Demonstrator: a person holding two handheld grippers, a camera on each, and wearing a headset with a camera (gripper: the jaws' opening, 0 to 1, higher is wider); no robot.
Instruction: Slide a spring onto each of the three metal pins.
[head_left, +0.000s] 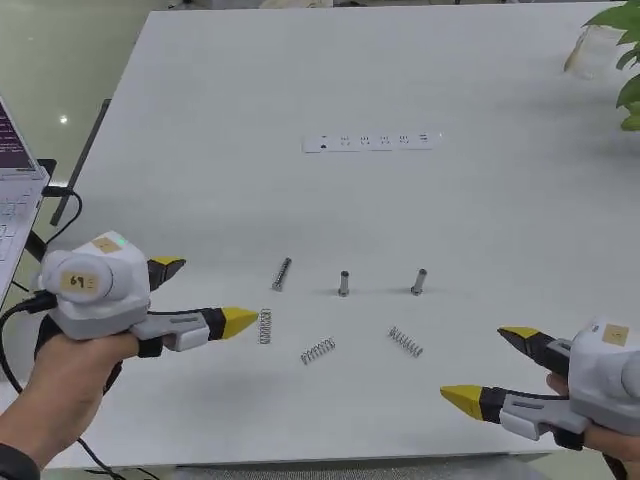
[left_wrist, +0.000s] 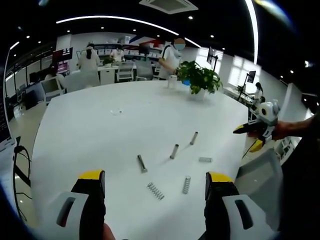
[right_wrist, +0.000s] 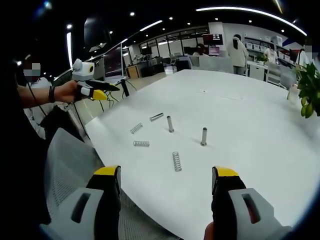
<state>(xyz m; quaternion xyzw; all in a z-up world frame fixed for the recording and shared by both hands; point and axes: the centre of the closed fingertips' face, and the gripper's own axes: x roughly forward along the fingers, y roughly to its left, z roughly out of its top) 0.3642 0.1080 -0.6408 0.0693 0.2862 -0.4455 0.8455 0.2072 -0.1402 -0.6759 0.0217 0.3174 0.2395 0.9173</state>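
Note:
Three short metal pins sit mid-table: the left pin lies tilted on its side, the middle pin and right pin stand upright. Three loose springs lie in front of them: left spring, middle spring, right spring. My left gripper hovers open just left of the left spring, holding nothing. My right gripper is open near the table's front right edge, right of the right spring. The left gripper view shows pins and springs ahead of the open jaws.
A white power strip lies farther back on the white table. A plant and a clear wrapper stand at the far right corner. A laptop sits off the left edge. Cables hang at the left side.

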